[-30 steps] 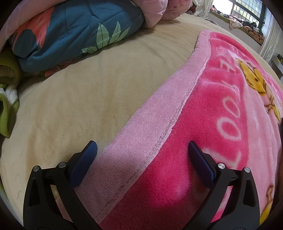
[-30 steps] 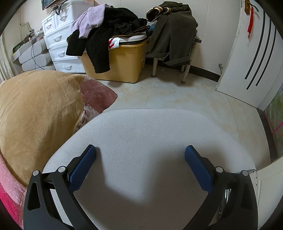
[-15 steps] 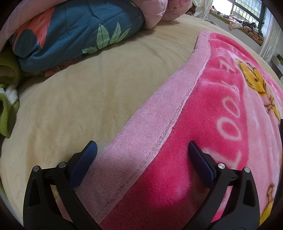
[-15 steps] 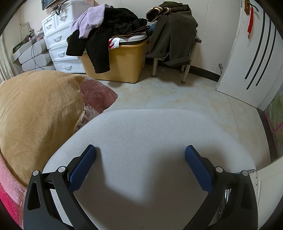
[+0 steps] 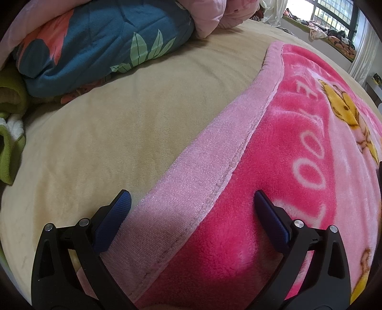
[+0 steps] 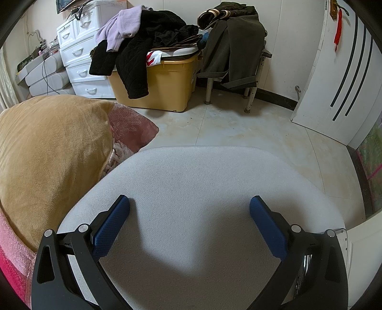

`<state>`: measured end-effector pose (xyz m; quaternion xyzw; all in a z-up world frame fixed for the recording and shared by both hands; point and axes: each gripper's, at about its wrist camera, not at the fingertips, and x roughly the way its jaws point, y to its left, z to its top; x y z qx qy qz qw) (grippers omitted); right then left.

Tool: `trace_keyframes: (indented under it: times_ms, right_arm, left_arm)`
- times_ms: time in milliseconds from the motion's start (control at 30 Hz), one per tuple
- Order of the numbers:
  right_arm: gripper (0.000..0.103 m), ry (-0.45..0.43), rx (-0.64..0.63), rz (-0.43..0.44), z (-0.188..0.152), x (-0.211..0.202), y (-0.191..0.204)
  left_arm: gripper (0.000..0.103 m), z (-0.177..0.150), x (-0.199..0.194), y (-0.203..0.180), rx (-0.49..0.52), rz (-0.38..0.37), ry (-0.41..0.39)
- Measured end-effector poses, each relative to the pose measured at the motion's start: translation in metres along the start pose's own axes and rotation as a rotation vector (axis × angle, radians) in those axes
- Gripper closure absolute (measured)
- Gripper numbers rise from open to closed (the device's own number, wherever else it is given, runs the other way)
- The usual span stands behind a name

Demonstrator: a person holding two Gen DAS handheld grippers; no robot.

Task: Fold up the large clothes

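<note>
Left wrist view sits low and close over the pink blanket (image 5: 274, 167), facing along the tan bedcover (image 5: 107, 143) toward the window (image 5: 334, 14). Right wrist view looks down and outward across a grey pad (image 6: 203, 202) to the floor (image 6: 238, 128) and yellow bin (image 6: 162, 83). Both views share the tan bedcover (image 6: 47, 147) and the blanket's edge (image 6: 12, 257).

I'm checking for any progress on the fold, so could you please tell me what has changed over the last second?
Nothing has visibly changed: the left gripper is open over the pink blanket edge as before, and the right gripper is open over the grey pad.
</note>
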<state>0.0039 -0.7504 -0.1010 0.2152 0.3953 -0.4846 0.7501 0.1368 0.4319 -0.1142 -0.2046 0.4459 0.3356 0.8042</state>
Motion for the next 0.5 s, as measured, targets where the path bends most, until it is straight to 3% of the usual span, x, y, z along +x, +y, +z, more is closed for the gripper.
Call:
trace_keyframes:
  times_ms: [500]
  right_arm:
    - [0.004,0.000,0.000,0.000,0.0002,-0.0002,0.0002]
  left_arm:
    - [0.008,0.0021,0.0010,0.0016,-0.003,-0.008,0.002]
